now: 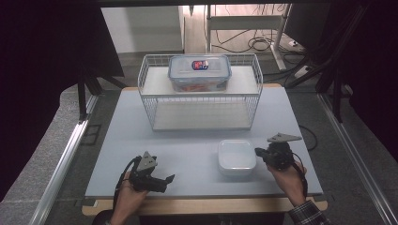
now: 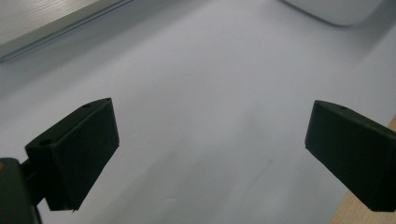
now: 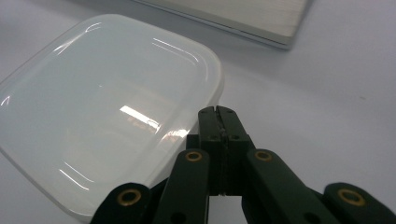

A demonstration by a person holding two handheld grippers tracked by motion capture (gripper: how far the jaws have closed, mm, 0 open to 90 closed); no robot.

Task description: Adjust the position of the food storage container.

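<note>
The right tongs, pressed together and pinching nothing, are nosing against the edge of the white container sitting near the counter's front, probably to nudge it. The left tongs are waiting spread wide.

White container, lower centre-right of frame, glossy translucent white. Counter pale lavender-grey with light wood edge. Wire basket, upper centre, white. Lidded box clear with blue rim, red-blue label. Both hand-held grippers black: left, right. Sleeve, lower right, dark plaid.
</note>
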